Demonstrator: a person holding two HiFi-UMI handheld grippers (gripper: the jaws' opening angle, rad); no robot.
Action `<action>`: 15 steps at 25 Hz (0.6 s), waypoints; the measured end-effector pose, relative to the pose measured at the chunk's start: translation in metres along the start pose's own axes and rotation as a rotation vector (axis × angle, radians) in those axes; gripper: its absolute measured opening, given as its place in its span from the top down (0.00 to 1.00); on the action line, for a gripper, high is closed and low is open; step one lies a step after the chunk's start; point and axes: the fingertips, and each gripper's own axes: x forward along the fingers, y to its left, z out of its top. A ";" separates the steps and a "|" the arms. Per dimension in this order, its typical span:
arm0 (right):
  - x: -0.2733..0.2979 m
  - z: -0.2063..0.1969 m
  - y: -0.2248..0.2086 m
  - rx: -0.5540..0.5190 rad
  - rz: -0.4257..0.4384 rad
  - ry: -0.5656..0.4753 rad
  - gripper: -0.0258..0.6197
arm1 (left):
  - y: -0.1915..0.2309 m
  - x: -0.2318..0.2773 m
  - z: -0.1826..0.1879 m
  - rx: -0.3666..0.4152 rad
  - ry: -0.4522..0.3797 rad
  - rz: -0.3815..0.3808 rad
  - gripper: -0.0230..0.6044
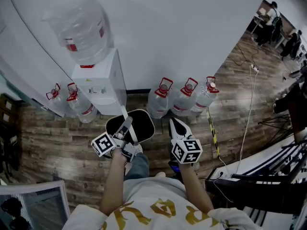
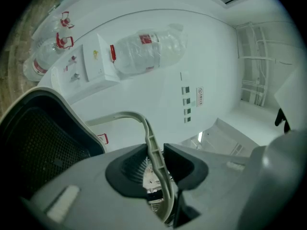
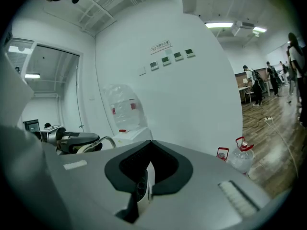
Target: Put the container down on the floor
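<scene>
Ahead at 12 o'clock, seemingly off floor: container, thin handle pinched in left gripper. Right gripper, 3 o'clock, closed, empty. Risk: handle slips; container swings into water dispenser.

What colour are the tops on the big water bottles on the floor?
Red. The bottle tops show best in the head view.

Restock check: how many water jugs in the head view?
6 water jugs: one inverted on the water dispenser, two on the floor left of it, three to its right. More may hide behind it.
</scene>
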 end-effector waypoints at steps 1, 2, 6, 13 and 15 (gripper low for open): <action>0.013 0.002 -0.004 0.001 -0.009 0.003 0.92 | 0.005 0.011 0.009 -0.005 0.004 -0.002 0.79; 0.028 0.005 -0.008 -0.001 -0.018 0.007 0.92 | 0.009 0.022 0.019 -0.009 0.007 -0.006 0.79; 0.086 0.019 -0.019 -0.008 -0.034 0.011 0.92 | 0.032 0.062 0.058 0.020 0.032 0.002 0.79; 0.154 0.031 -0.037 0.006 -0.097 0.028 0.92 | 0.061 0.128 0.105 -0.008 0.088 -0.002 0.80; 0.167 0.033 -0.042 0.016 -0.120 0.027 0.92 | 0.071 0.146 0.118 0.006 0.107 0.001 0.80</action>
